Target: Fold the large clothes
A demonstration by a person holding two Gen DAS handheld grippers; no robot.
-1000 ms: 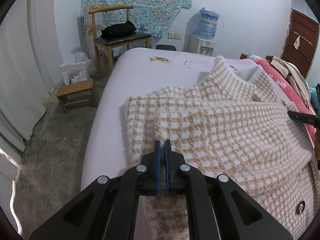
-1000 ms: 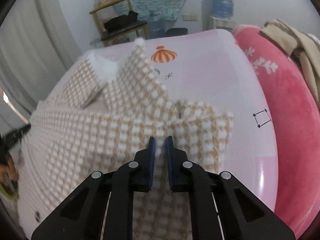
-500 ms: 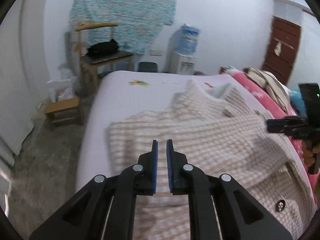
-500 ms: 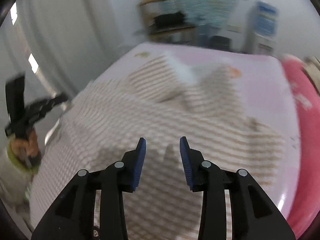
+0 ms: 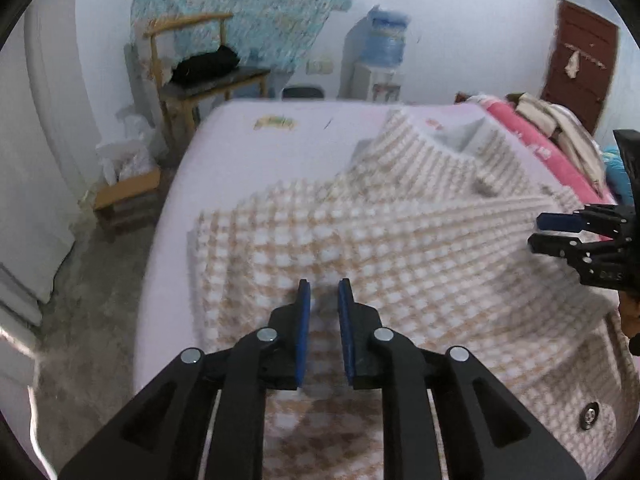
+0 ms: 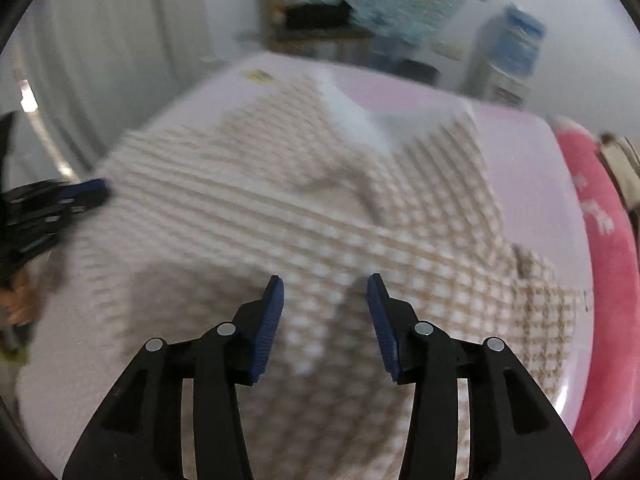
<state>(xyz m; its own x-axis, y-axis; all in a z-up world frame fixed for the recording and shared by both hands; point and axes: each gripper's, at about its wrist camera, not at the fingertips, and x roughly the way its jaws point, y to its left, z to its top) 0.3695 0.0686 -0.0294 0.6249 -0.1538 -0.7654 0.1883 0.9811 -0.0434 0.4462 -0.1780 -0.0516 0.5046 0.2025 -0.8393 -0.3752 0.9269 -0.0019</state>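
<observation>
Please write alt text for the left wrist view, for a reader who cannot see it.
A beige-and-white checked woolly coat lies spread on a pale pink bed. The left gripper hovers over it, jaws opening with nothing pinched; the right gripper enters at the right edge.

Right wrist view is smearing with motion: the checked coat [image 6: 320,208] is streaking into bands, its collar at 12 o'clock unreadable. The left gripper [image 6: 60,196] at 9 o'clock is blurring, cut by the edge. In the left wrist view, the coat's hem is running out at 6 o'clock; the right gripper [image 5: 560,232] is cropped at 3 o'clock.
</observation>
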